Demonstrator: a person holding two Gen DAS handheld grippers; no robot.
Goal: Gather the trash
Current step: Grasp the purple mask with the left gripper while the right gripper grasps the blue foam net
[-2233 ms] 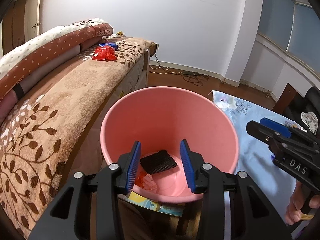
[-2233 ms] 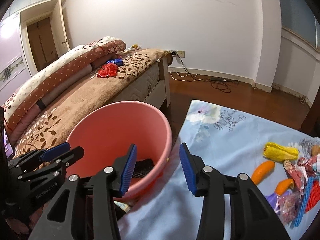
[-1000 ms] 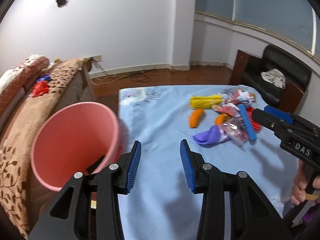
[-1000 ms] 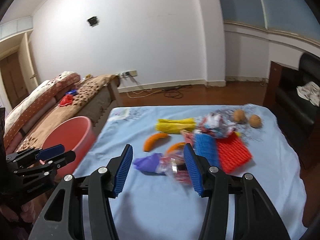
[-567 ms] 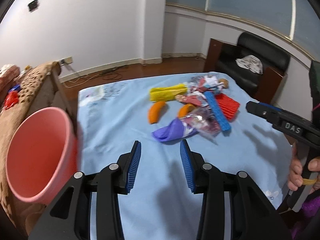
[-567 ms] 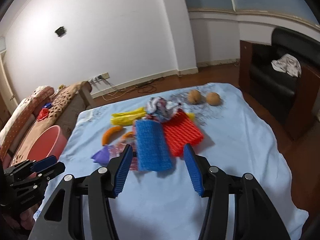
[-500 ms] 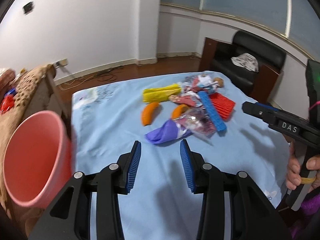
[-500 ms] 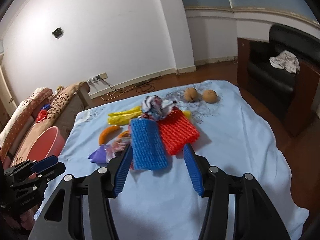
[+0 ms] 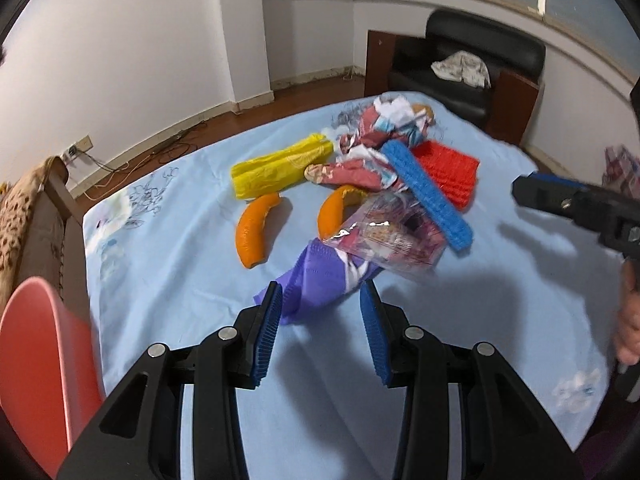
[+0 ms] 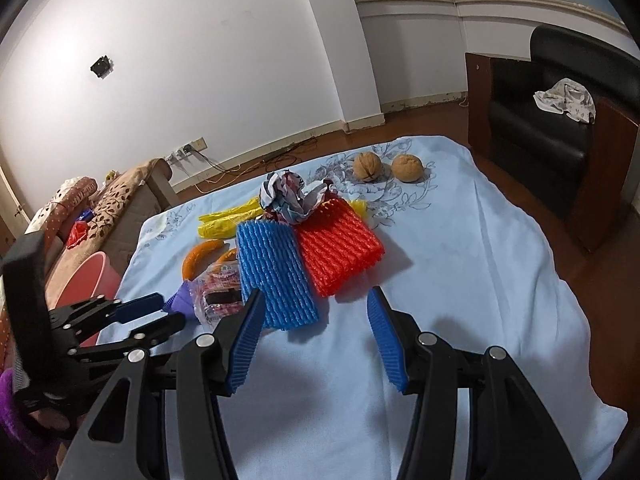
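Note:
A pile of trash lies on the light blue cloth (image 9: 180, 280): a yellow bag (image 9: 280, 168), two orange peels (image 9: 254, 232), a purple wrapper (image 9: 320, 276), a clear plastic packet (image 9: 392, 236), a blue foam net (image 10: 272, 272), a red foam net (image 10: 336, 248) and crumpled wrappers (image 10: 292, 196). My left gripper (image 9: 320, 300) is open, and the purple wrapper's near edge lies just at its fingertips. My right gripper (image 10: 316, 300) is open above the cloth, its left finger beside the blue net's near end. The pink bucket (image 9: 40, 360) stands at the left, off the cloth.
Two walnuts (image 10: 368, 166) sit at the cloth's far side. A black armchair (image 10: 560, 120) with a rag on it stands to the right. A brown patterned bed (image 10: 120, 200) lies behind the bucket. In the left wrist view a hand (image 9: 628, 328) holds the right gripper (image 9: 520, 192).
Both grippers have swung away from the pink bucket to the trash pile and sunk closer to it. The purple wrapper now sits at the left fingertips. Both stay open.

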